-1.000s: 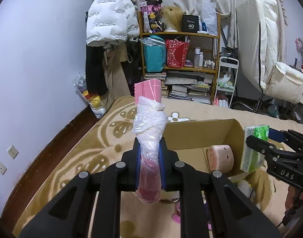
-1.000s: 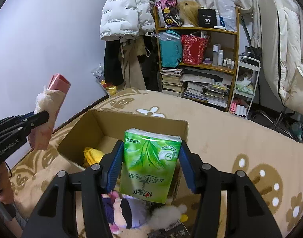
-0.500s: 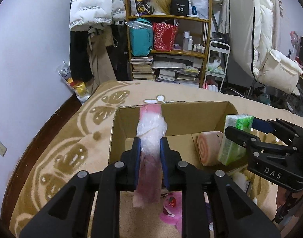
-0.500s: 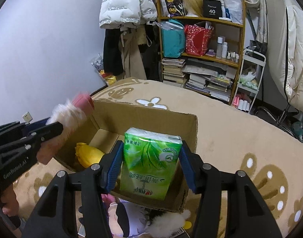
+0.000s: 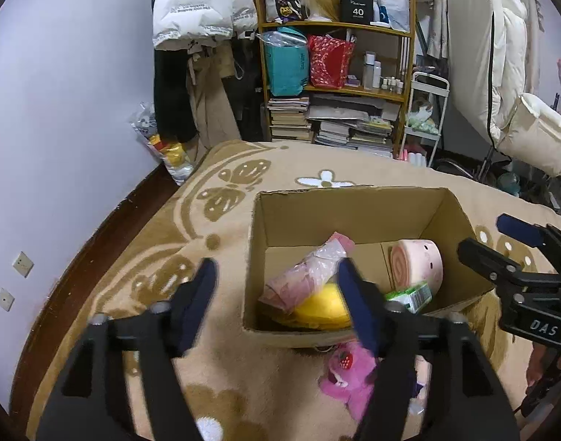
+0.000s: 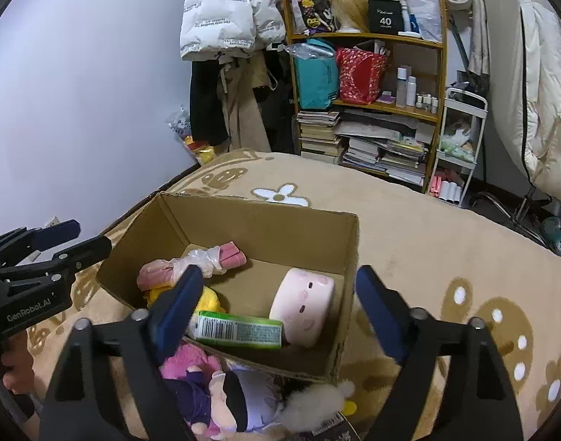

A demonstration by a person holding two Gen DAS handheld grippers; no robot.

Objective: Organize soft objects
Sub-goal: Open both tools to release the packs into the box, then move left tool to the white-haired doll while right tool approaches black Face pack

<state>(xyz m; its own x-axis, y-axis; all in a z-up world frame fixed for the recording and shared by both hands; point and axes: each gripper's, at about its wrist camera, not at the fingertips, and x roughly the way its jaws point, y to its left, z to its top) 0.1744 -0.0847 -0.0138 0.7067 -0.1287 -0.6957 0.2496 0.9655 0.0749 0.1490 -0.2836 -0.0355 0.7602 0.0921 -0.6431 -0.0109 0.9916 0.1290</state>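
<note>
An open cardboard box (image 5: 317, 205) (image 6: 265, 217) stands on the carpet. Inside lie a pink bundle in clear plastic (image 5: 306, 273) (image 6: 192, 262), a yellow soft toy (image 5: 322, 307) (image 6: 207, 299), a green tissue pack (image 5: 410, 294) (image 6: 236, 329) and a pink roll-shaped plush (image 5: 416, 264) (image 6: 304, 303). My left gripper (image 5: 280, 294) is open and empty over the box's near left corner. My right gripper (image 6: 276, 294) is open and empty above the box.
A pink plush (image 5: 348, 375) and a purple-dressed doll (image 6: 221, 389) lie on the carpet in front of the box. A wooden shelf (image 5: 335, 84) with books and bags stands behind. The wall (image 5: 60, 110) is at the left.
Both grippers opened. The pink bundle dropped from the left gripper into the box, and the green tissue pack dropped from the right gripper into it.
</note>
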